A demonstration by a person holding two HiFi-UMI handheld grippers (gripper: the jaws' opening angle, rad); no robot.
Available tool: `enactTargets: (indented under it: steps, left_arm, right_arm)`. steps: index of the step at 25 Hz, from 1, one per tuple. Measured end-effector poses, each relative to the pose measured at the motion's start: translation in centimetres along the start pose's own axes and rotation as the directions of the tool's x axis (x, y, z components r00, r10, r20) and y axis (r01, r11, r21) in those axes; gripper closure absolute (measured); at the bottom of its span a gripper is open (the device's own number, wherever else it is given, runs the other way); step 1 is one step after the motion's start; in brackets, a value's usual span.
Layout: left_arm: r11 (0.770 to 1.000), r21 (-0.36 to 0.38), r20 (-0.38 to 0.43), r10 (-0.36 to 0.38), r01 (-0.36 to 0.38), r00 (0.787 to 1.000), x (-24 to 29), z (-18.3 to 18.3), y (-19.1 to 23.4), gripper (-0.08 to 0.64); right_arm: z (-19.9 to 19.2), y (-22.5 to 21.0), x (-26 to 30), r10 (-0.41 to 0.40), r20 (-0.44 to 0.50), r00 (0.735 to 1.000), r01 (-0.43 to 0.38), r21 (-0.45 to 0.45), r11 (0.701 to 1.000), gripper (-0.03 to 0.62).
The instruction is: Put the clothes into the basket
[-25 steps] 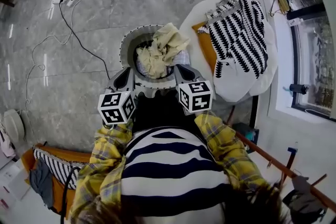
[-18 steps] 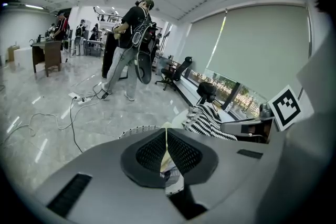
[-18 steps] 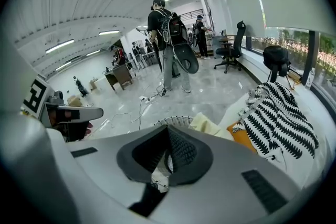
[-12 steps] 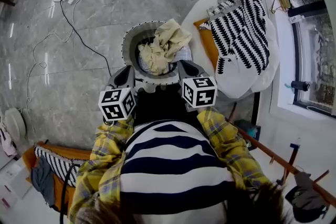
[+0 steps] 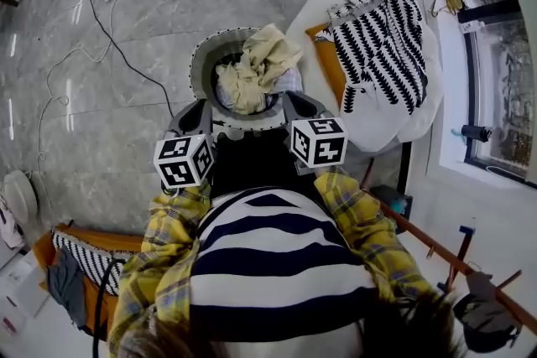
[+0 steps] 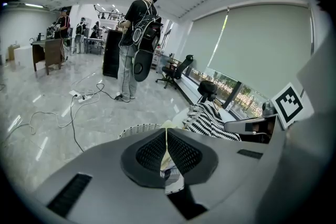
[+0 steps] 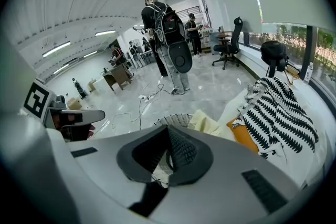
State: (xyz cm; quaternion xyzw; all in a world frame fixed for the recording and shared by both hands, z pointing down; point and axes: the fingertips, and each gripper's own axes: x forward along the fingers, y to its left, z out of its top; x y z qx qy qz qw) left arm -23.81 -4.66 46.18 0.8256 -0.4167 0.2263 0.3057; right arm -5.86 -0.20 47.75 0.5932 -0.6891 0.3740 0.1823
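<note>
Head view: located basket (image 5: 200, 67) at upper centre of frame, on grey floor (image 5: 101, 138). Found it heaped with cream cloth (image 5: 260, 67), draped partly over the far right rim. Spotted a pale patterned cloth (image 5: 288, 83) beneath, against the right inner wall.

Placed left gripper (image 5: 204, 107) at the near-left rim of basket and right gripper (image 5: 295, 102) at the near-right rim. Saw both just below basket in frame, aimed up-frame and tilted down. Noted cubes (image 5: 183, 162) lower in frame, just above yellow plaid sleeves (image 5: 172, 239).

Left gripper view: read jaws as together, tips meeting, with only a thin slit under them. Saw cream cloth and a scrap of patterned cloth through that slit, beyond the jaws. Could not confirm any fabric pinched. Picked out basket rim just left of the tips.

Right gripper view: read jaws as closed tight. Glimpsed a bit of cloth in the small gap beneath the tips, and basket rim just above them in frame.

Noted black-and-white garment (image 5: 382, 38) at upper right, spread over a white cushion (image 5: 394, 134), near basket but not in it. Logged an orange edge (image 5: 334, 71) between the two. Logged cable (image 5: 109, 38) across floor at upper left. Recorded a person (image 6: 137, 34) standing at upper centre of both gripper views.
</note>
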Motion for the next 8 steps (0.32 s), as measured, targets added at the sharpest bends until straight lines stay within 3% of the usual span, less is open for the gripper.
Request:
enactTargets:
  steps: [8]
  left_arm:
    - [1.0, -0.012, 0.003, -0.012, 0.012, 1.0, 0.47, -0.01, 0.32, 0.54]
  right_arm:
    - [0.02, -0.15, 0.76, 0.003, -0.017, 1.0, -0.003, 0.001, 1.0, 0.566]
